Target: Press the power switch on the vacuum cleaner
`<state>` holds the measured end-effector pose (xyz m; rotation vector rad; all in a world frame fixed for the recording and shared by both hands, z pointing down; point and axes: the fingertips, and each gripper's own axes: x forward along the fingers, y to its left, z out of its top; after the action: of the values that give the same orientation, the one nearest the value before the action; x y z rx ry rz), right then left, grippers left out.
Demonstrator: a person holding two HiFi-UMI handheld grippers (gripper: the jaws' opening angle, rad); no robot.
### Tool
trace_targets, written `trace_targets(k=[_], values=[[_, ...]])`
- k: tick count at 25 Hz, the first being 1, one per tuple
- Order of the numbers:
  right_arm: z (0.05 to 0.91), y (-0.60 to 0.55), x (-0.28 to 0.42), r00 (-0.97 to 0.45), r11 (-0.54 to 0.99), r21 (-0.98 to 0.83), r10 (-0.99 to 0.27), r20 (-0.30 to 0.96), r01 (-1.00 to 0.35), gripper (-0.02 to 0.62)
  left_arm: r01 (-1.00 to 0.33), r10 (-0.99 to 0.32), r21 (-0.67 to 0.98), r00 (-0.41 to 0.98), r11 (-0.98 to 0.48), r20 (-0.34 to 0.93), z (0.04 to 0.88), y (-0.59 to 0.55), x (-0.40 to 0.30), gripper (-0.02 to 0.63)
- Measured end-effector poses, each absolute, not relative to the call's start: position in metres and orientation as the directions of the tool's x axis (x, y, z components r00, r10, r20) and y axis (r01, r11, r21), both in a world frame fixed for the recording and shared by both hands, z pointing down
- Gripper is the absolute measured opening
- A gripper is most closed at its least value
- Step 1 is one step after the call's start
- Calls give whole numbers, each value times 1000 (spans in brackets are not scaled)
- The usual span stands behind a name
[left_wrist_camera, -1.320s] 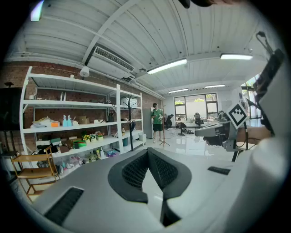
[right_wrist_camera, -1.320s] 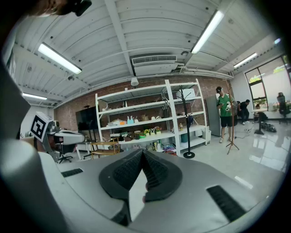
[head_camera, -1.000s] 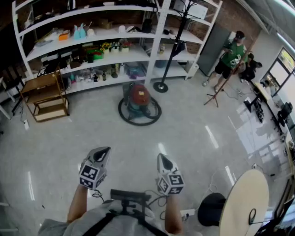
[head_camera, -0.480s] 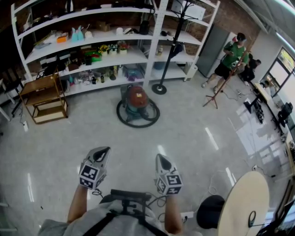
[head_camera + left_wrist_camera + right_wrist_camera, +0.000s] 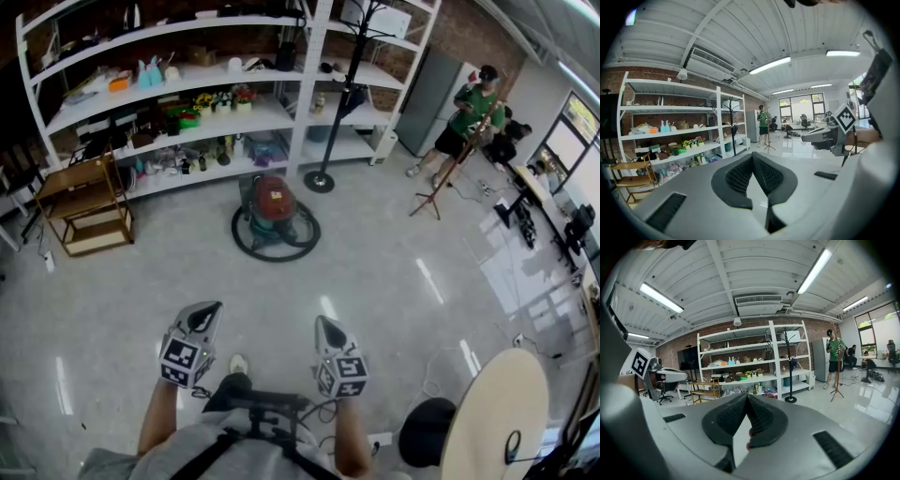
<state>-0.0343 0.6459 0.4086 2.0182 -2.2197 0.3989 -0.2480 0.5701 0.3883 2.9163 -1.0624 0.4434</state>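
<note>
The vacuum cleaner (image 5: 272, 208), with a red lid, a teal body and a black hose coiled round it, stands on the floor before the shelves, well ahead of me. I hold both grippers low and close to my body, pointing toward it. My left gripper (image 5: 210, 309) is shut with nothing in it, its pads meeting at the tips (image 5: 752, 155). My right gripper (image 5: 325, 323) is likewise shut and holds nothing (image 5: 746, 397). Both are far from the vacuum cleaner. In the gripper views their own bodies hide the floor ahead, so I cannot make out the vacuum cleaner or its switch.
White shelving (image 5: 187, 112) full of small items lines the back. A wooden rack (image 5: 89, 202) stands left and a coat stand (image 5: 321, 178) right of the vacuum. A person in green (image 5: 469, 112) stands by a tripod (image 5: 433, 199). A round table (image 5: 497, 412) and black stool (image 5: 429, 429) are at lower right.
The view has shifted slightly toward the shelves and vacuum cleaner, and a shoe has come into view below between the grippers. Both grippers keep their pose and stay shut.
</note>
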Motion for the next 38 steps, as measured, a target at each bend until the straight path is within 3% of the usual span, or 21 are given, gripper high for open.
trace_targets(k=[21,38], values=[[406,504,46,-39,6,-120,-961,274,-993,12,-574,-578,-94,780,-813,240,370,405,-155,8],[409,364,74,-48,18,-107,-957,286,-994,12,-584,-588,-101,767,-806,257,374,266,-128,8]])
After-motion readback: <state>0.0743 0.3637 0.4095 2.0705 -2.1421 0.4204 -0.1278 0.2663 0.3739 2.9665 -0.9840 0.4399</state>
